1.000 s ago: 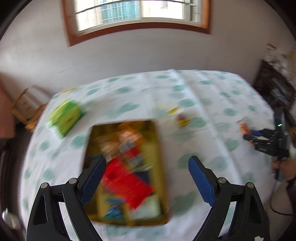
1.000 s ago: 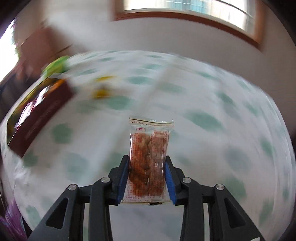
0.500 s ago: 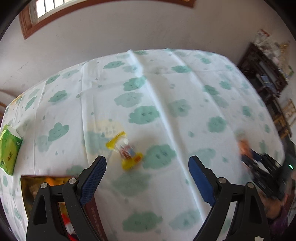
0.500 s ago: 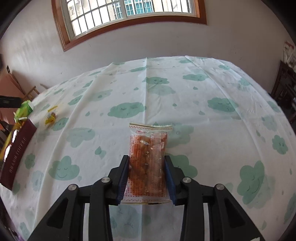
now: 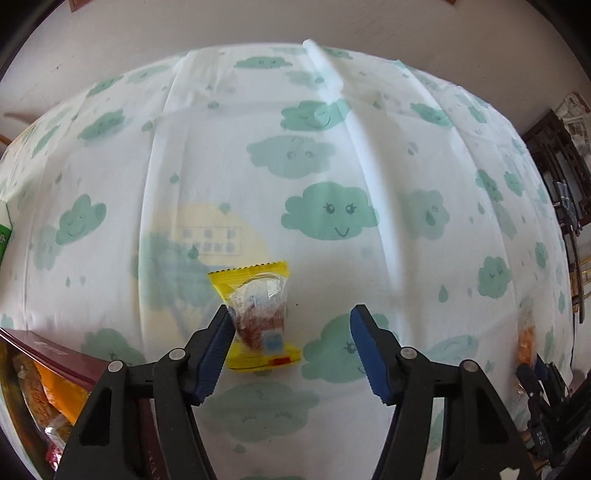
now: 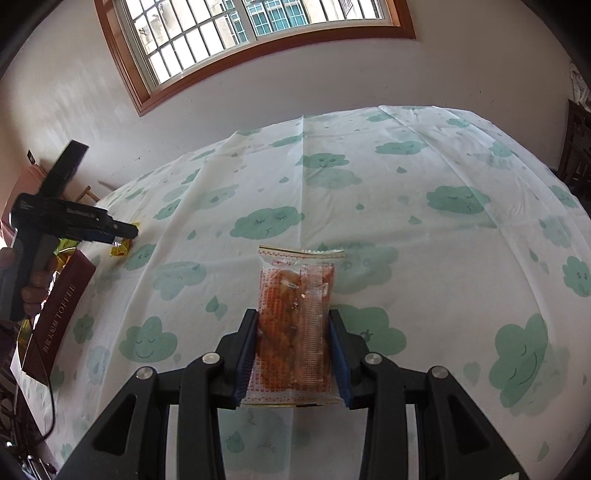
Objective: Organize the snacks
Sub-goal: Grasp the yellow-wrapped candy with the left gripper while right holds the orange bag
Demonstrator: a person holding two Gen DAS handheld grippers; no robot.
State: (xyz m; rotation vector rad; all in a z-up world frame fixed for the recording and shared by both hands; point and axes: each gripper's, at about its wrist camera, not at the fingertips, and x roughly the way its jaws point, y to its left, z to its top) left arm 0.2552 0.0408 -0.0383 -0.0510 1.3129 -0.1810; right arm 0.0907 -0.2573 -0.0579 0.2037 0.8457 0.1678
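Observation:
A yellow-edged clear snack packet [image 5: 258, 317] lies on the cloud-print tablecloth [image 5: 332, 155]. My left gripper [image 5: 290, 332] is open around it, the left finger beside the packet, the right finger well clear. My right gripper [image 6: 293, 350] is shut on an orange snack packet [image 6: 295, 317] and holds it above the table. In the right wrist view the left gripper [image 6: 122, 232] shows at the far left over the yellow packet [image 6: 120, 249]. In the left wrist view the right gripper [image 5: 532, 373] shows at the right edge with its orange packet [image 5: 526, 339].
A dark red toffee box [image 6: 59, 314] holding several snacks [image 5: 40, 391] stands at the table's left edge. A green pack [image 5: 3, 236] lies at the far left. Dark wooden furniture [image 5: 561, 166] stands to the right. A window [image 6: 251, 33] is in the far wall.
My left gripper moved from over the box to the yellow packet and came down close around it. My right gripper still holds the orange packet and has steadied over the table.

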